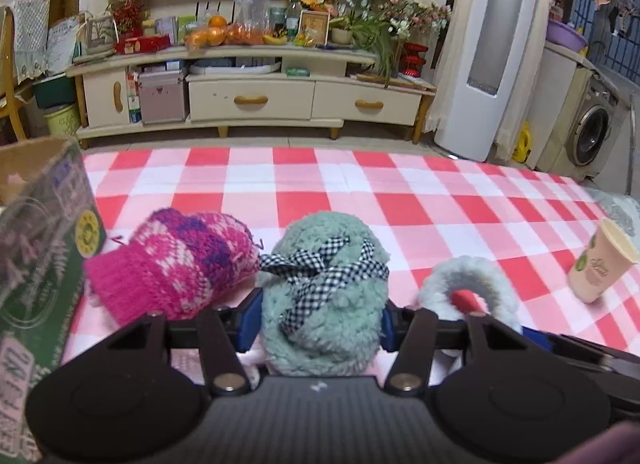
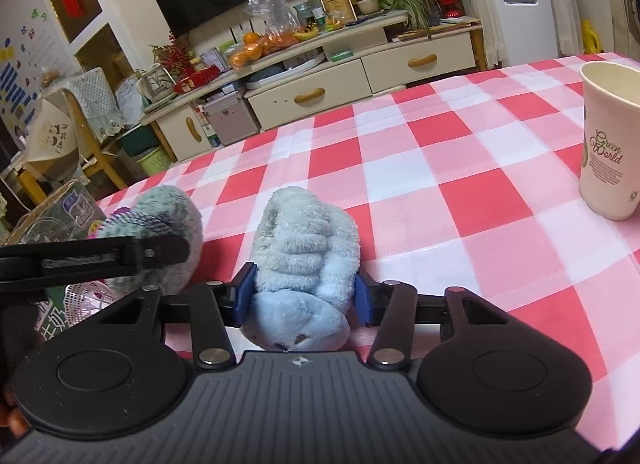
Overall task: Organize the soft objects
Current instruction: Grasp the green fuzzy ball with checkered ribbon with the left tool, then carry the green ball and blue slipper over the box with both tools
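Note:
My left gripper (image 1: pixel 322 314) is shut on a fuzzy mint-green slipper (image 1: pixel 324 264) with a black-and-white checked bow, low over the red-and-white checked tablecloth (image 1: pixel 400 192). A pink and purple knitted item (image 1: pixel 176 264) lies just left of it. My right gripper (image 2: pixel 302 296) is shut on a fluffy pale-blue soft item (image 2: pixel 308 240); the same item shows as a pale-blue loop in the left wrist view (image 1: pixel 468 288). The green slipper (image 2: pixel 168 220) and the left gripper's arm (image 2: pixel 92 256) appear to the left in the right wrist view.
A cardboard box (image 1: pixel 44 256) with green print stands at the table's left edge, also in the right wrist view (image 2: pixel 60 212). A paper cup (image 2: pixel 608 140) stands at the right, seen too in the left wrist view (image 1: pixel 600 260). A TV cabinet (image 1: pixel 252 96) is beyond the table.

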Available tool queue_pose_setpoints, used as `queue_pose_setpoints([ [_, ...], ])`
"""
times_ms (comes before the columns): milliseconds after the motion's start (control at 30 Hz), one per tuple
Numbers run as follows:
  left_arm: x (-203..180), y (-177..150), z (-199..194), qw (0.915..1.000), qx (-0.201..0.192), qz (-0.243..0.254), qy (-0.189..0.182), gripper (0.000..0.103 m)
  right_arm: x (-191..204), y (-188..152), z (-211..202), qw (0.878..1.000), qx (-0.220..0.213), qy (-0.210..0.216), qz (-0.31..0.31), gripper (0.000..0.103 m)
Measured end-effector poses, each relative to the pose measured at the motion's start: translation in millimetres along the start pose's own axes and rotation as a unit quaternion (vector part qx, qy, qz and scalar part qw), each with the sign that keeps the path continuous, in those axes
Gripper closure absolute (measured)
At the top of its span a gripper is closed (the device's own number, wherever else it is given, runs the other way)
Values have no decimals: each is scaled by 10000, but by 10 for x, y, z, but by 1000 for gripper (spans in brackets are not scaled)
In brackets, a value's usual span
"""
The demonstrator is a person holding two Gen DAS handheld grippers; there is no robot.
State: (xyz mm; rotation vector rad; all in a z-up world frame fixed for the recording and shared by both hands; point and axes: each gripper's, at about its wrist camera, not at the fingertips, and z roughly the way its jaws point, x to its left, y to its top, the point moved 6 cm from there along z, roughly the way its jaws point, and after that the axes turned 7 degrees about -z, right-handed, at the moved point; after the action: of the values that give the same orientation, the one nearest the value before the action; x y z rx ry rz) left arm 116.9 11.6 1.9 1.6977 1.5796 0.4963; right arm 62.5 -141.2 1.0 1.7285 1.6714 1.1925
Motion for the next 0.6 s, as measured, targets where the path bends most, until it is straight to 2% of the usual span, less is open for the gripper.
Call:
queue_pose_setpoints([
  [100, 19, 22, -213, 9999, -115, 27, -56, 49, -4, -1, -34, 10000, -59, -22, 40, 50],
  [333, 131, 69, -630, 9994, -299, -46, -142, 49, -38, 12, -161, 9994, -244, 15, 226, 51],
  [600, 413, 179, -1089, 9978, -604, -172, -227, 49, 77, 128, -402, 9982, -567, -126, -157, 50],
])
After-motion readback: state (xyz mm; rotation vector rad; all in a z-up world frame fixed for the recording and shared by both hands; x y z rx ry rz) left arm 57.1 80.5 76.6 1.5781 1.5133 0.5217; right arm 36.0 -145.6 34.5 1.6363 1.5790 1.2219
